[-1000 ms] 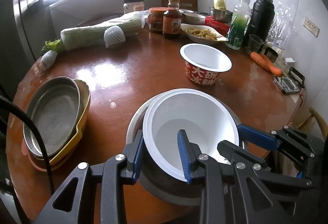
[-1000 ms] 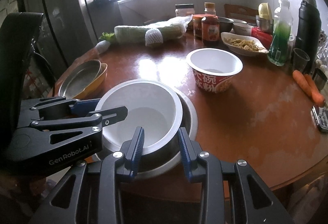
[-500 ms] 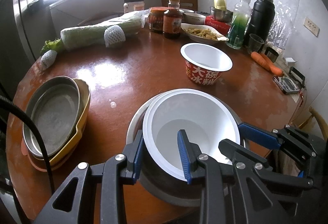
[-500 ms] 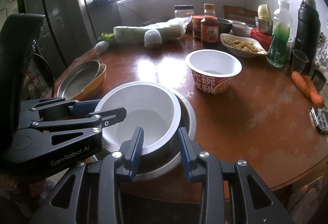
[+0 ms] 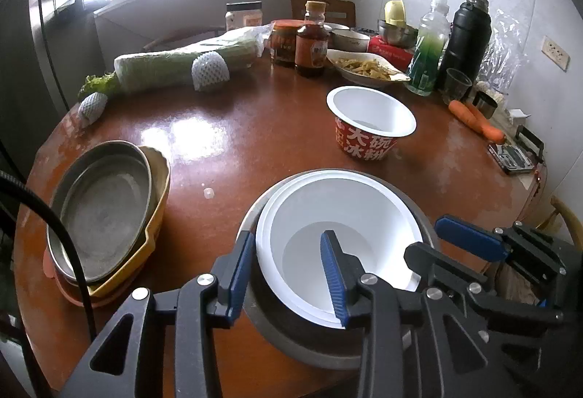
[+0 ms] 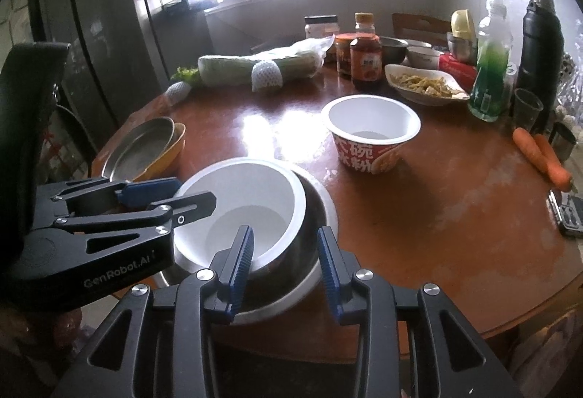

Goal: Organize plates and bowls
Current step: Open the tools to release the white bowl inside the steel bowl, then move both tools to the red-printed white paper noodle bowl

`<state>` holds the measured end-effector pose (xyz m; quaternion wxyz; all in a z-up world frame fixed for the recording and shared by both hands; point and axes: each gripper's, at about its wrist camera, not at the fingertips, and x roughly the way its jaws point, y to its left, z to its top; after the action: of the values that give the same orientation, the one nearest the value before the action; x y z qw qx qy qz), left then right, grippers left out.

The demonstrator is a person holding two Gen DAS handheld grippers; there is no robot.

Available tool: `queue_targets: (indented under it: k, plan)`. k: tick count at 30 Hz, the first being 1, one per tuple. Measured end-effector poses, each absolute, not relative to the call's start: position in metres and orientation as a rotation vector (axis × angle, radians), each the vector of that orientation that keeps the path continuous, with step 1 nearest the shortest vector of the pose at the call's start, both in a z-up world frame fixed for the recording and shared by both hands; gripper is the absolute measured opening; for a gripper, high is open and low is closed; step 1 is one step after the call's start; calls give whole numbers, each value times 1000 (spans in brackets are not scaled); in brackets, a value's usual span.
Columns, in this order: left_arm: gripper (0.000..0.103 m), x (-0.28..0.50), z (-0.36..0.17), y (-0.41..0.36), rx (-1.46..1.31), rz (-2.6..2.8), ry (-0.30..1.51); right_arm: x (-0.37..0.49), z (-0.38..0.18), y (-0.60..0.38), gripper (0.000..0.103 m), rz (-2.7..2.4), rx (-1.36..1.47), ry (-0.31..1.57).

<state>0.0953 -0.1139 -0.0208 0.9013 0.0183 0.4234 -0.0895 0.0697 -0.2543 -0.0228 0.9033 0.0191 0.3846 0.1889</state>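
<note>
A white bowl (image 5: 339, 215) (image 6: 247, 194) sits inside a steel bowl (image 5: 291, 343) (image 6: 309, 215) at the near edge of the round brown table (image 5: 255, 128). My left gripper (image 5: 287, 241) (image 6: 193, 192) straddles the white bowl's near-left rim. Its jaws are opening and the pads stand just off the rim. My right gripper (image 6: 285, 232) (image 5: 424, 235) is closed across the steel bowl's right rim, one finger inside and one outside. A red-and-white noodle bowl (image 5: 368, 139) (image 6: 368, 150) stands apart, farther back. A steel plate (image 5: 105, 212) (image 6: 145, 146) lies in a yellow dish (image 5: 156, 201) at the left.
At the back stand a wrapped cabbage (image 5: 175, 66), sauce jars (image 5: 309, 48), a dish of food (image 5: 364, 70), a green bottle (image 5: 426, 59) and a black flask (image 5: 466, 41). Carrots (image 5: 477, 121) and a small scale (image 5: 510, 157) lie at the right edge.
My left gripper's jaws have widened a little, and the white bowl has settled slightly lower into the steel bowl. The right gripper has not moved.
</note>
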Motion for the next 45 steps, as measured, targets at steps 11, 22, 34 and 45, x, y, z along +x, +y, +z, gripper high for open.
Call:
queue_targets:
  k: [11, 22, 34, 45]
  plan:
    - [49, 91, -8, -109, 29, -166, 831, 69, -16, -264, 48, 367, 65, 767]
    - [58, 97, 9, -105, 3, -187, 785, 74, -13, -283, 54, 314, 102, 743]
    - [58, 118, 19, -119, 14, -228, 773, 92, -11, -305, 57, 261, 153, 724]
    - [58, 152, 22, -142, 40, -273, 790, 118, -9, -330, 57, 220, 190, 720]
